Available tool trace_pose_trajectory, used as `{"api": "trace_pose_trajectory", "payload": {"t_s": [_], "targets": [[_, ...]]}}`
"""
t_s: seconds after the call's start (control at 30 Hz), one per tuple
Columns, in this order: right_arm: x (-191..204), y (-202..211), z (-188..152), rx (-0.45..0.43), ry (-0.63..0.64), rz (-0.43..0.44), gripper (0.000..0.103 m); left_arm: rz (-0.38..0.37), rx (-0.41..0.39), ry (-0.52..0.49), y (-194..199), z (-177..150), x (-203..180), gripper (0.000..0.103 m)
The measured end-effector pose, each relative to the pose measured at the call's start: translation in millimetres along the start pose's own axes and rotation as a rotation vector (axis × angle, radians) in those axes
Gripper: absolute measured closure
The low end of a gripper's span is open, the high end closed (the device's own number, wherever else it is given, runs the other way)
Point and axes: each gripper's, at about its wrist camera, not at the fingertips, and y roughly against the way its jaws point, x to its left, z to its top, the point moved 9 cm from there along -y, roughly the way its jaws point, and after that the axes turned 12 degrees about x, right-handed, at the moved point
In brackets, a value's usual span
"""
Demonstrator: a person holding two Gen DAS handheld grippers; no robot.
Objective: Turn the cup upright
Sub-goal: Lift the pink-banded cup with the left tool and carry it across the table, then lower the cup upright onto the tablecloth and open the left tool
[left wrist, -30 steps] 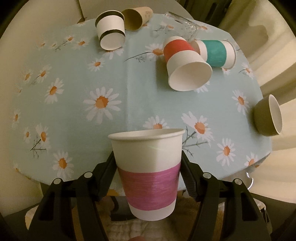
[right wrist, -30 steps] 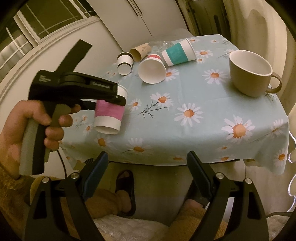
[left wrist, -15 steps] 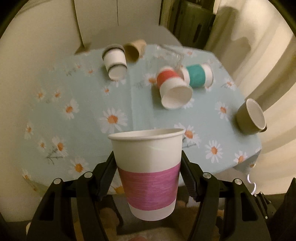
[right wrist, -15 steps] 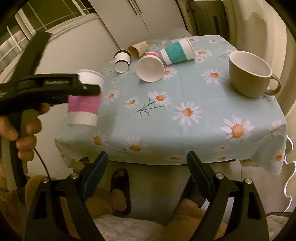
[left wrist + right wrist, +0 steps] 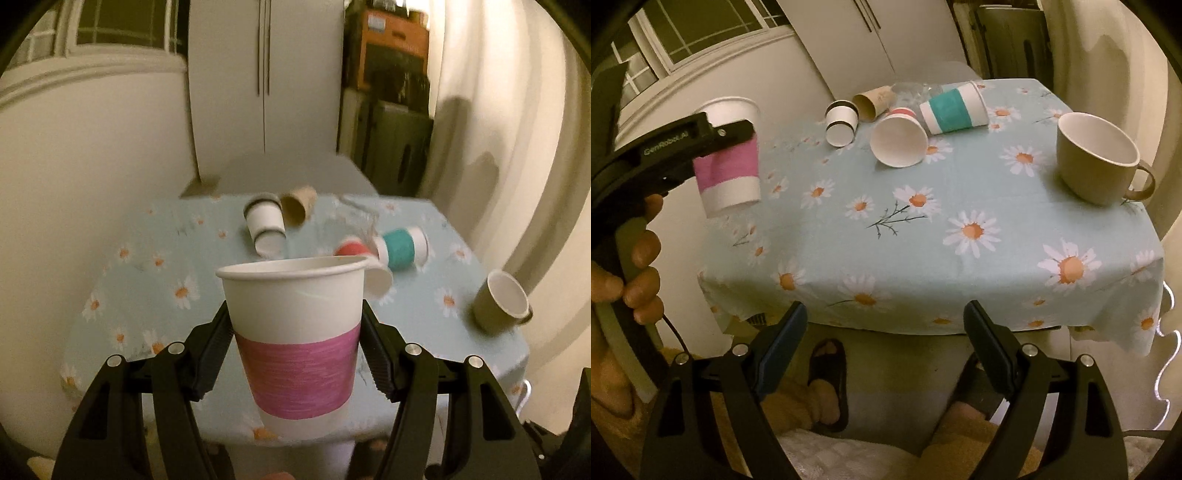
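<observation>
While the left tongs clamp the pink-banded paper cup between both fingers, the cup stands mouth-up in the air, off the daisy tablecloth that lies ahead of them. Farther beyond those tongs lie a black-banded cup, a red-banded cup and a teal-banded cup on their sides, with an olive mug off to the right. Spread wide, the right tongs hold nothing and hang before the table's near edge.

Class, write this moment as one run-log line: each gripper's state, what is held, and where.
left gripper: shut on pink-band cup, mouth up, off the table | right gripper: open, empty, before table edge | other cups lie tipped
</observation>
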Motion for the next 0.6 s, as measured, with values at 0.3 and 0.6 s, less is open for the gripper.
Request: {"api": "trace_pose_trajectory", "payload": {"t_s": [0.3, 0.6], "targets": [[-3, 1, 6, -0.015, -0.012, -0.023, 0.017, 0.009, -0.181, 0.018, -12, -2, 0, 0.039], [-13, -8, 17, 0.001, -0.015, -0.074, 0.017, 0.043, -0.407, -0.022, -28, -23, 2, 0.039]]}}
